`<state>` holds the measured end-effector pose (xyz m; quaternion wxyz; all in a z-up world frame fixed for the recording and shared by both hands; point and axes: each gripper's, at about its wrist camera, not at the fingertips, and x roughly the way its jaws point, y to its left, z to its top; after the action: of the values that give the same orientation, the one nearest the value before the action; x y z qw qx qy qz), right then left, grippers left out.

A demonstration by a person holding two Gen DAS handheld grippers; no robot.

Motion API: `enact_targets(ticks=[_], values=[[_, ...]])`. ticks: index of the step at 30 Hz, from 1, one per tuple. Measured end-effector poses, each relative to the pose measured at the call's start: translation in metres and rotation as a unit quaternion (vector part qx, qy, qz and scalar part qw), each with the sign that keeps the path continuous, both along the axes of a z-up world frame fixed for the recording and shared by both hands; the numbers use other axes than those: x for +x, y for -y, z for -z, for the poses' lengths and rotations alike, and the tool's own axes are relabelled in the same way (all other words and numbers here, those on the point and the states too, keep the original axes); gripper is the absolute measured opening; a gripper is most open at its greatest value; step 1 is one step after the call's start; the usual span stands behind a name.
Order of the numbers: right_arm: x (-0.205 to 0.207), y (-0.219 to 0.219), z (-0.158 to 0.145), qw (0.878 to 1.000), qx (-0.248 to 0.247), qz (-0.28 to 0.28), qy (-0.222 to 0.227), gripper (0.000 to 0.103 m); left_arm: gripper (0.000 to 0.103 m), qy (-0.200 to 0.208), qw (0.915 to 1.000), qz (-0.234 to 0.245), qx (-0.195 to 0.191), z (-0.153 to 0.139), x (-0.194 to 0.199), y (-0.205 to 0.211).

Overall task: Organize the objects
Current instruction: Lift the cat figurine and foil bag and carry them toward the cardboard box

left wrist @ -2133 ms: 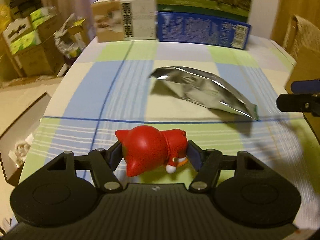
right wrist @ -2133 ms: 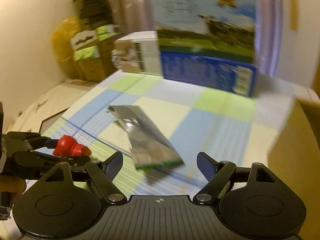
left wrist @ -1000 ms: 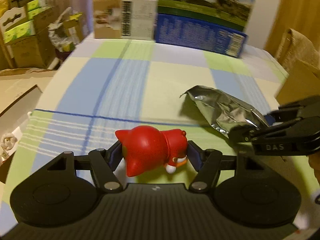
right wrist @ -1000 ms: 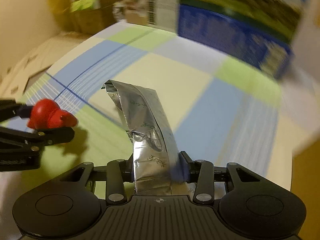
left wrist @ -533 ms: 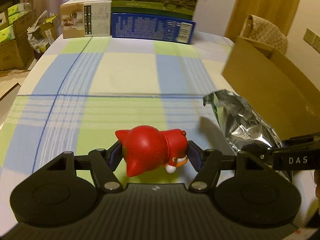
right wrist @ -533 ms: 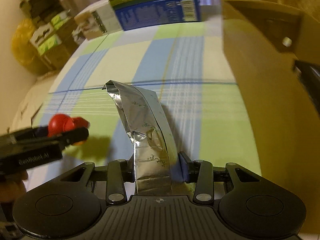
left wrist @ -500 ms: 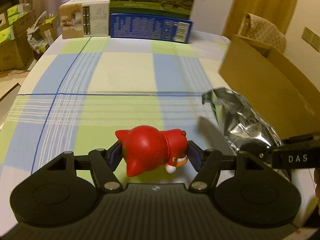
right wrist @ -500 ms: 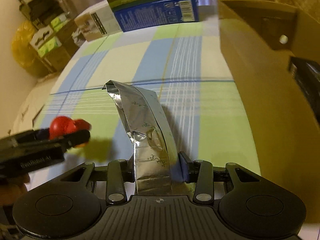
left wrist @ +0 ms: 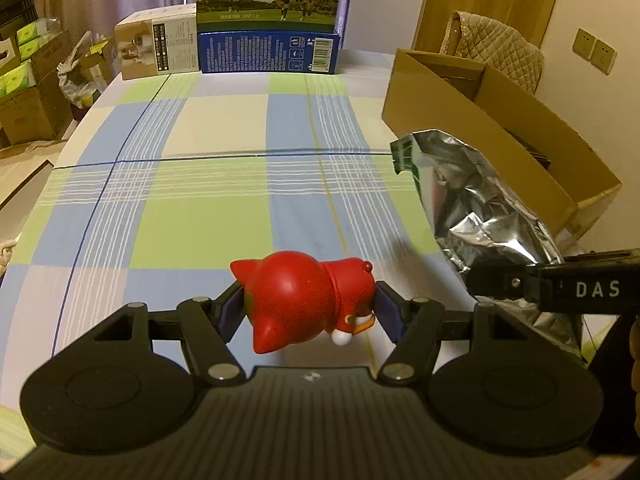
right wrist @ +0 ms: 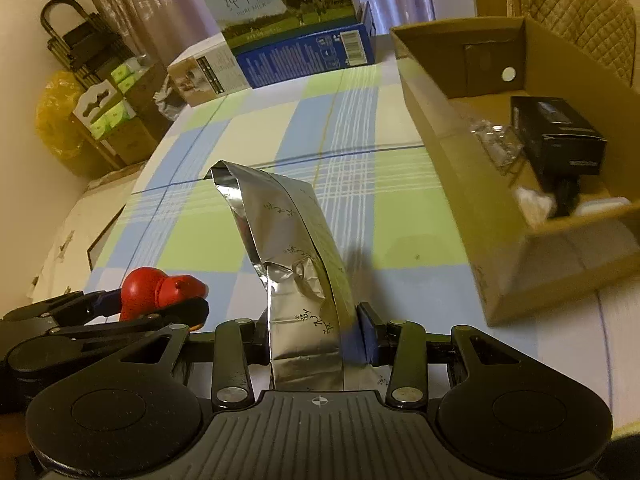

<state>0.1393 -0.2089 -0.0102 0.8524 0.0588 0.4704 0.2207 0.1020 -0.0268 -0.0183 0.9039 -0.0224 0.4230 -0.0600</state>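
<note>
Clamping a red figurine [left wrist: 304, 296] sideways between its two pads, the left gripper [left wrist: 310, 312] hangs above the checked tabletop [left wrist: 208, 184]; the figurine lies on its side, ears to the left, clear of the cloth; the right gripper [right wrist: 314, 332] is closed on the lower end of a crumpled foil pouch [right wrist: 296, 256], whose free end rises and curls over at the top, a green strip showing along one edge in the left view; both grippers are side by side, the left one just beside the pouch; to the right stands an open cardboard box [right wrist: 452, 168] at the tabletop's edge, holding a black carton [right wrist: 556, 136] and some clear wrapping; at the far end stand a milk carton [left wrist: 268, 16] and a smaller brown box [left wrist: 156, 48], touching each other.
</note>
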Motion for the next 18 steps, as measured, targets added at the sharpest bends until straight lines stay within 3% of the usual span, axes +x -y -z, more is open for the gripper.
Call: enact_targets(ticks=[18], values=[[-0.039, 0.036, -0.020, 1.000, 0.010, 0.016, 0.018, 0.037, 0.063, 0.011, 0.9997, 0.019, 0.001, -0.021, -0.033, 0.027]])
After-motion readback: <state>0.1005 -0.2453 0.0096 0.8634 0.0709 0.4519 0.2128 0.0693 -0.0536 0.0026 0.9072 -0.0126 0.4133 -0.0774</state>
